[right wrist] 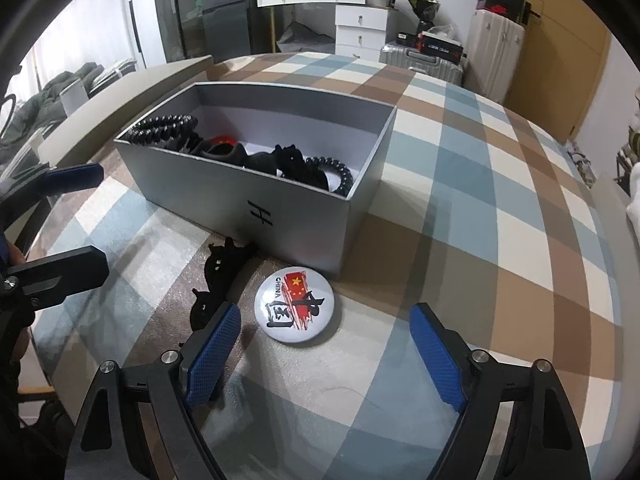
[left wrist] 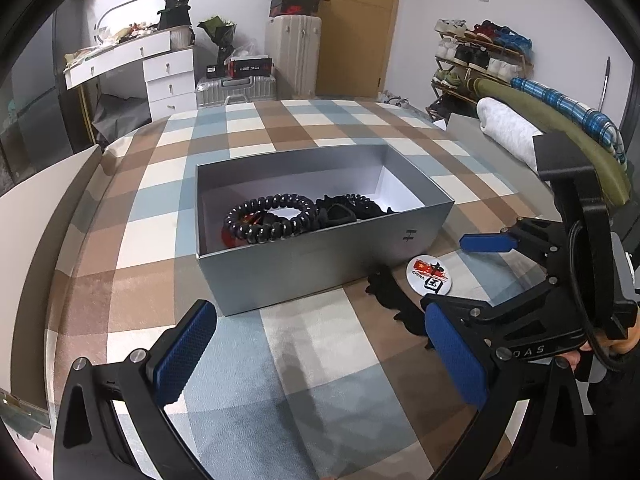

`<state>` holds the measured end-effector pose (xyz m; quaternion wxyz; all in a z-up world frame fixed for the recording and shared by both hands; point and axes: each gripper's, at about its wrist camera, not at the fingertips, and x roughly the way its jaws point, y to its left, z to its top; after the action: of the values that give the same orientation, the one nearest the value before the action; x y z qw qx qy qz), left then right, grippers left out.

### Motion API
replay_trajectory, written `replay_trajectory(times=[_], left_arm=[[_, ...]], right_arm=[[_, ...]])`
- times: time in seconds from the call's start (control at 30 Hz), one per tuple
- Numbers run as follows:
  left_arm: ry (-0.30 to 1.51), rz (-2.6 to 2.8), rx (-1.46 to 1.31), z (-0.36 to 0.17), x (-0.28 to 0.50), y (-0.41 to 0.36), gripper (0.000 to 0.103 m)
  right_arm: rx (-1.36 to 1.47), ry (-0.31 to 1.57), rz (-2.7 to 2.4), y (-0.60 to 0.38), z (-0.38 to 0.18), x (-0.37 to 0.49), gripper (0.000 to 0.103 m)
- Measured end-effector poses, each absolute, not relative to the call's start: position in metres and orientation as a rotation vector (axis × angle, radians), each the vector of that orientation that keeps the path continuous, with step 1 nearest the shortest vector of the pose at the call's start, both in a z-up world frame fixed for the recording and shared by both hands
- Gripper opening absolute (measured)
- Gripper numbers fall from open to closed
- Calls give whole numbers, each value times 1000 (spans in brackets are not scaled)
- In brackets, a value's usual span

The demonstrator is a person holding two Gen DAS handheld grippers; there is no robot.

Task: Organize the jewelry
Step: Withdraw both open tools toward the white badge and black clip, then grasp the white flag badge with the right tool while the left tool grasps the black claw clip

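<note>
An open grey box (left wrist: pixel 320 264) (right wrist: pixel 240 200) sits on a checked bedspread and holds black beaded bracelets (left wrist: pixel 268 216) (right wrist: pixel 168 126) and other black and red pieces. Outside it, by its front corner, lie a round white badge (right wrist: pixel 298 306) (left wrist: pixel 430 276) with a red flag print and a black cat-shaped piece (right wrist: pixel 218 276) (left wrist: pixel 390 292). My right gripper (right wrist: pixel 325 358) (left wrist: pixel 448 274) hovers open just short of the badge, its left finger over the black piece's end. My left gripper (left wrist: pixel 320 354) (right wrist: pixel 105 221) stands wide open in front of the box, with nothing between its fingers.
The checked bedspread (left wrist: pixel 340 380) spreads all around the box. Rolled blankets and a white towel (left wrist: pixel 504 128) lie along the right. A beige bed edge (left wrist: pixel 40 220) runs on the left. Beyond the bed stand a white dresser (left wrist: pixel 168 76), suitcases (left wrist: pixel 292 56) and a shoe rack (left wrist: pixel 476 56).
</note>
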<state>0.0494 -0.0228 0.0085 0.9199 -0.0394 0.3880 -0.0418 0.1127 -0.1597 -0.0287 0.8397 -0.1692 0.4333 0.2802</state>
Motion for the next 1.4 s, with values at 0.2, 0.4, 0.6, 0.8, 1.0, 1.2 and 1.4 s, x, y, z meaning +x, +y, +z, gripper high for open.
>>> replay_trajectory(times=[0.2,0.4,0.6,0.8,1.0,1.2,1.4], left_arm=[[804,-79,-80,7,50,-23,102],[808,-79,-84,6,50,-22,102],[809,-83,-83,6,51,-21,102],[818,-89,-90,4,52,-22,102],[822,-92,-79,2,51,-24,102],[824,-89,-85,2,51,-23,102],[824,-89,-82,3,51,-23,102]], right_arm=[[-366,910,603,-156,-30,109,78],[-357,906,640,-153,-28,105,52],[-378,897,677,-149,-25,99,40],[-344,869,676,-162,-8,101,8],[-313,895,689,-161,-14,106,23],[-346,915,715,-151,-22,100,42],[-372,915,687,-146,-28,99,48]])
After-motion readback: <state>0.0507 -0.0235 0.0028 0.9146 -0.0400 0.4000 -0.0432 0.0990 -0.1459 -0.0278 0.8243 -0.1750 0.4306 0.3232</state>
